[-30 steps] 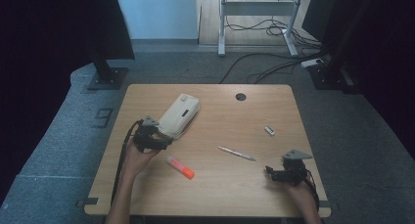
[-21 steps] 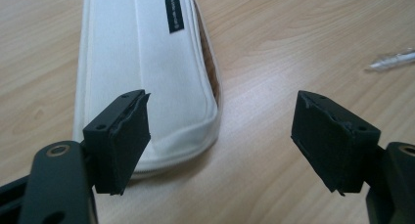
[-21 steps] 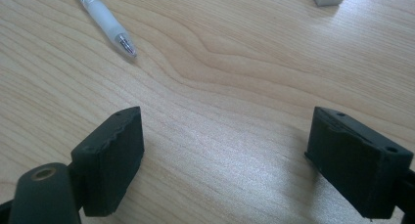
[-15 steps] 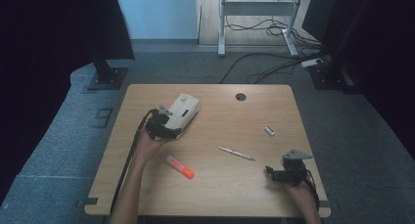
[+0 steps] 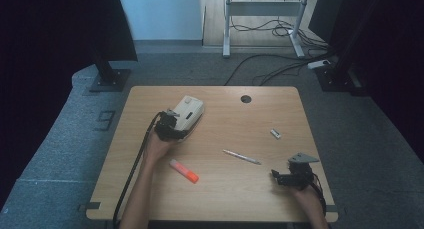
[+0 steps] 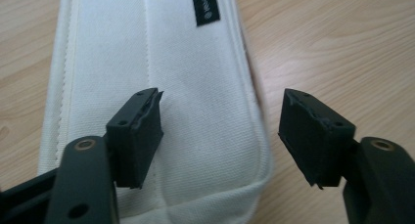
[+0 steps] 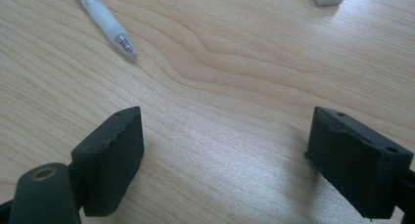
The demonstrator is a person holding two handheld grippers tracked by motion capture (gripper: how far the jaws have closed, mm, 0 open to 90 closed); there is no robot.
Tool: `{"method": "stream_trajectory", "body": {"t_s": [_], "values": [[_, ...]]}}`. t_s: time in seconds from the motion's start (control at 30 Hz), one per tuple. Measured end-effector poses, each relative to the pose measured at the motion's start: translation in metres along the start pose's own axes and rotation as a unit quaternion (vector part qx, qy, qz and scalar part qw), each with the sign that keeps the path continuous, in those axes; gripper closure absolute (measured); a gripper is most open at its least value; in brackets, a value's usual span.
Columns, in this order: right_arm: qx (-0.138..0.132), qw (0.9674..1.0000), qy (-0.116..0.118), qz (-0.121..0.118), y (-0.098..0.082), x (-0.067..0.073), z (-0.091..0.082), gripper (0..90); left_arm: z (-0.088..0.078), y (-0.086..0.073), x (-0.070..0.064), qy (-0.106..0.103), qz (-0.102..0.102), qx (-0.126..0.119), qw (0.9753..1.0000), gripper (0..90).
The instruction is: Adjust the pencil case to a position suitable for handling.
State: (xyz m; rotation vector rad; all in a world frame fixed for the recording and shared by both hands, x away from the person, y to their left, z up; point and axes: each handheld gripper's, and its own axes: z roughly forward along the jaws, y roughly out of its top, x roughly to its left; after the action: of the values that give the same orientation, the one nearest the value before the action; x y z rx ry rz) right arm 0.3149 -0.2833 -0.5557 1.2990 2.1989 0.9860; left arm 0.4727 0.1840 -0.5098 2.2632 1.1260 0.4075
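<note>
A white fabric pouch (image 5: 189, 110) lies at the table's far left of centre. My left gripper (image 5: 172, 126) hangs low over its near end. In the left gripper view the pouch (image 6: 161, 62) shows a small black label; one jaw is above the fabric and the other above bare wood beside its rounded corner. The left gripper (image 6: 222, 131) has just been closing, but its pads stand apart from the pouch. My right gripper (image 5: 280, 178) rests at the near right, and in its own view it (image 7: 225, 155) is open over bare wood.
A pen (image 5: 242, 157) lies mid-table, its tip (image 7: 125, 43) ahead of the right gripper. An orange highlighter (image 5: 183, 170) sits near the left forearm. A small white block (image 5: 275, 133) lies right of centre. A cable hole (image 5: 245, 99) marks the far edge.
The left hand has moved away from the person and to the right, onto the pouch's near end. The right gripper has stayed put.
</note>
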Motion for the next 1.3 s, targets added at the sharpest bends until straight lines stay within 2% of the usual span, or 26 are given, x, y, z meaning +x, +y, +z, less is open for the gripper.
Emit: {"method": "stream_trajectory", "body": {"t_s": [0.07, 0.17, 0.2, 0.23, 0.3, 0.33, 0.37, 0.47, 0.53, 0.57, 0.77, 0.87, 0.97, 1.07, 1.2, 1.3], "values": [[0.000, 1.0000, 0.000, 0.000, 0.000, 0.000, 0.000, 13.3, 0.001, 0.000, -0.002, 0.014, 0.004, 0.003, 0.9999, 41.4], [0.000, 1.0000, 0.000, 0.000, 0.000, 0.000, 0.000, 13.3, 0.001, 0.000, -0.003, 0.018, 0.004, 0.006, 0.9998, 44.6], [0.000, 1.0000, 0.000, 0.000, 0.000, 0.000, 0.000, 13.3, 0.001, -0.002, -0.006, 0.023, 0.013, 0.010, 0.9996, 49.2], [0.000, 1.0000, 0.000, 0.000, 0.000, 0.000, 0.000, 13.3, 0.001, -0.002, -0.006, 0.023, 0.013, 0.010, 0.9996, 51.3], [0.000, 1.0000, 0.000, 0.000, 0.000, 0.000, 0.000, 13.3, -0.001, -0.003, -0.011, 0.033, 0.026, 0.009, 0.9991, 53.4], [0.000, 1.0000, 0.000, 0.000, 0.000, 0.000, 0.000, 13.3, -0.002, -0.004, -0.014, 0.041, 0.035, 0.008, 0.9985, 58.3], [0.000, 1.0000, 0.000, 0.001, 0.000, 0.000, 0.000, 13.3, -0.004, -0.006, -0.019, 0.050, 0.053, 0.012, 0.9973, 59.4], [0.000, 1.0000, 0.000, 0.000, 0.000, 0.000, 0.000, 13.4, -0.008, -0.008, -0.023, 0.051, 0.060, 0.011, 0.9968, 63.5], [0.000, 1.0000, 0.000, 0.000, 0.000, 0.000, 0.000, 13.4, -0.012, -0.010, -0.025, 0.035, 0.058, 0.013, 0.9976, 63.9], [0.000, 1.0000, 0.000, 0.000, 0.000, 0.000, 0.000, 13.5, -0.016, -0.011, -0.026, 0.019, 0.054, 0.016, 0.9982, 64.4], [0.001, 1.0000, 0.003, -0.002, 0.000, 0.000, 0.000, 14.0, -0.026, -0.020, -0.031, -0.005, 0.055, 0.009, 0.9984, 65.5], [-0.001, 1.0000, 0.004, -0.001, 0.000, 0.000, -0.001, 15.0, -0.032, -0.024, -0.032, -0.024, 0.045, 0.000, 0.9987, 67.1], [-0.001, 1.0000, 0.007, -0.003, 0.001, 0.001, -0.001, 21.3, -0.040, -0.027, -0.032, -0.049, 0.034, -0.012, 0.9982, 69.2], [-0.002, 0.9999, 0.010, -0.007, 0.006, 0.005, -0.002, 22.7, -0.044, -0.028, -0.034, -0.055, 0.034, -0.018, 0.9977, 70.2], [-0.028, 0.9984, 0.046, -0.019, 0.029, 0.025, 0.000, 31.7, -0.049, -0.030, -0.038, -0.064, 0.035, -0.028, 0.9969, 71.4], [-0.026, 0.9967, 0.071, -0.031, 0.041, 0.036, 0.006, 36.4, -0.051, -0.032, -0.040, -0.070, 0.034, -0.035, 0.9964, 71.6]]}}
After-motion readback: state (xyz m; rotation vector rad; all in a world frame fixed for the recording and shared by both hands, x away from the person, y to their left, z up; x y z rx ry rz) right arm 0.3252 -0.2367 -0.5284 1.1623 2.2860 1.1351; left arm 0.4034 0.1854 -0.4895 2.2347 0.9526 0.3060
